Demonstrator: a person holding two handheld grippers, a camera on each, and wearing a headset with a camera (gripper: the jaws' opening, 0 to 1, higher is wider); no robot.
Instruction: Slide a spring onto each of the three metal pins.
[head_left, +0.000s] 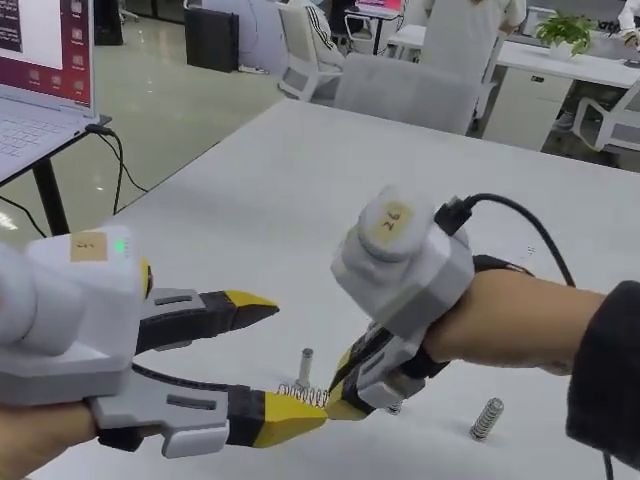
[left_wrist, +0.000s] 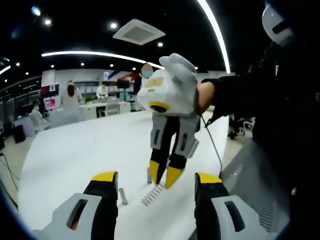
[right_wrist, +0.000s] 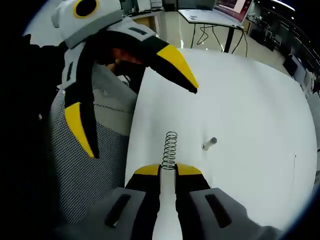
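Observation:
My right gripper (head_left: 340, 405) is shut on one end of a thin spring (head_left: 300, 393), which sticks out level just above the white table (head_left: 300, 200). In the right gripper view the spring (right_wrist: 170, 147) points away from the shut tips (right_wrist: 167, 170). A short metal pin (head_left: 305, 365) stands upright just beyond the spring, apart from it. It is the same pin (right_wrist: 210, 143) that sits right of the spring. A second pin (left_wrist: 149, 175) peeks out behind the right gripper's tips (left_wrist: 165, 176). My left gripper (head_left: 275, 360) is open around the spring's free end, holding nothing.
A thicker spring (head_left: 487, 418) lies on the table to the right of the right gripper. A laptop (head_left: 40, 70) sits on a stand at the far left. The right gripper's black cable (head_left: 520, 215) trails over the table. Chairs and desks stand beyond the far edge.

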